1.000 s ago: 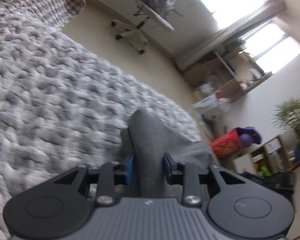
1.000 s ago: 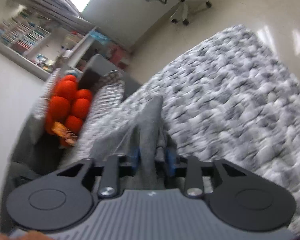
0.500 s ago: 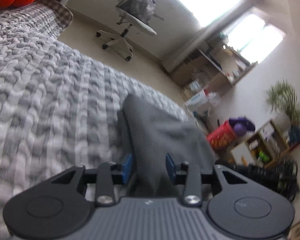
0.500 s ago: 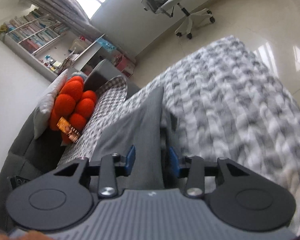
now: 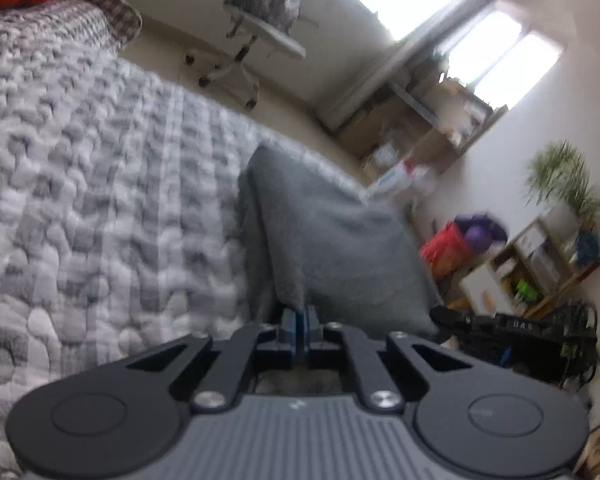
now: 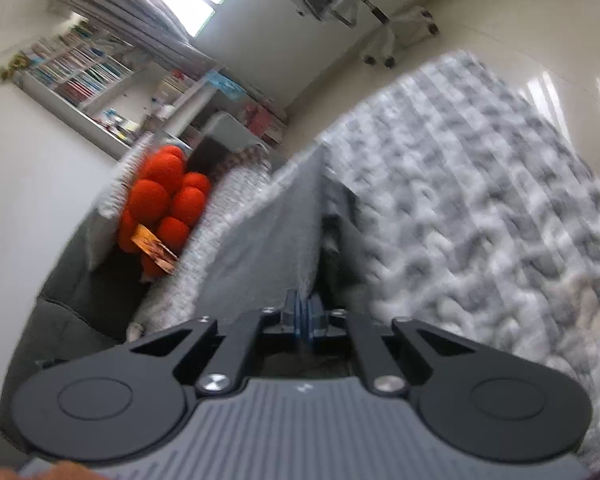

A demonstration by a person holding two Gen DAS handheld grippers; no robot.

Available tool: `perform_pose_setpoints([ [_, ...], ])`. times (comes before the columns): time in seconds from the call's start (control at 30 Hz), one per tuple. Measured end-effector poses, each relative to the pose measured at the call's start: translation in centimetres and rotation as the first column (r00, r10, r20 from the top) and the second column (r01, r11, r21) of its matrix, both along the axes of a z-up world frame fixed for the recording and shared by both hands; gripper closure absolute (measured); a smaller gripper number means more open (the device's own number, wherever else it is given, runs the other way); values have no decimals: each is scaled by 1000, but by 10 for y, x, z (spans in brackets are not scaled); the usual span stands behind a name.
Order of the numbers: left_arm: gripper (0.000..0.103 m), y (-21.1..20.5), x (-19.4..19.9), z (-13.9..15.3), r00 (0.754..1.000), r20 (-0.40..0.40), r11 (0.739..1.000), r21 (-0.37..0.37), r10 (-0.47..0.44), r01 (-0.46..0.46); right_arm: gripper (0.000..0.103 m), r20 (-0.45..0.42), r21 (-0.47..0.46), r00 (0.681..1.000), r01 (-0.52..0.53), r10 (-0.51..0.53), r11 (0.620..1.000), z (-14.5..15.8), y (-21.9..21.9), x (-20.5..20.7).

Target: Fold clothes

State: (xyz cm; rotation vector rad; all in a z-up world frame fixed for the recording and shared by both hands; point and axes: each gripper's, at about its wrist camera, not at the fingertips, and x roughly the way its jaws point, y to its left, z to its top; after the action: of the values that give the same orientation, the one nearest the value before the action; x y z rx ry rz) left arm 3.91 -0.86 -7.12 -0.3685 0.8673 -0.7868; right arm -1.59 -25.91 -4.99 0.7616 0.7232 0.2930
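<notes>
A grey garment (image 5: 332, 240) lies on a knitted grey and white blanket (image 5: 100, 184). My left gripper (image 5: 300, 320) is shut on the garment's near edge, and the cloth stretches away from the blue pads as a raised fold. In the right wrist view the same garment (image 6: 276, 240) runs forward as a taut sheet. My right gripper (image 6: 303, 320) is shut on its near edge, above the blanket (image 6: 480, 216).
An orange cushion (image 6: 164, 200) sits on a dark sofa (image 6: 72, 304) at the left. A white office chair (image 5: 260, 28) stands on the pale floor beyond the blanket. Shelves, a plant (image 5: 568, 184) and a red bag (image 5: 444, 248) line the right wall.
Both grippers went from open around the garment's edge to fully shut on it. The cloth is now pulled tauter and both views have shifted slightly.
</notes>
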Motion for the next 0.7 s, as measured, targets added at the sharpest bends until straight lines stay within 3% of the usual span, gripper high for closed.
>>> perform_pose_setpoints([
  [0.1,88,-2,-4,5,998,65,999,40,1,-3,94,16,-50,1000,0,1,999,-5,7,-3],
  [0.17,76,-1,-7,15,991,132,998,57,21,-29,88,70,-101,997,18,-11,995,4,11,-7],
  [0.27,67,-4,-7,32,967,248,994,77,51,-72,88,168,-224,986,56,-18,973,21,22,-8],
  [0.43,63,-26,7,45,932,360,991,95,50,-90,88,290,-398,957,106,15,911,34,47,9],
  [0.6,63,-63,19,49,903,429,988,142,-13,-53,88,291,-500,950,53,110,864,29,79,41],
  [0.63,63,-70,22,49,899,438,988,148,-24,-46,85,290,-516,948,42,128,856,27,85,46],
  [0.7,63,-81,32,47,892,450,984,172,-38,-45,67,287,-539,945,23,157,842,24,95,56],
])
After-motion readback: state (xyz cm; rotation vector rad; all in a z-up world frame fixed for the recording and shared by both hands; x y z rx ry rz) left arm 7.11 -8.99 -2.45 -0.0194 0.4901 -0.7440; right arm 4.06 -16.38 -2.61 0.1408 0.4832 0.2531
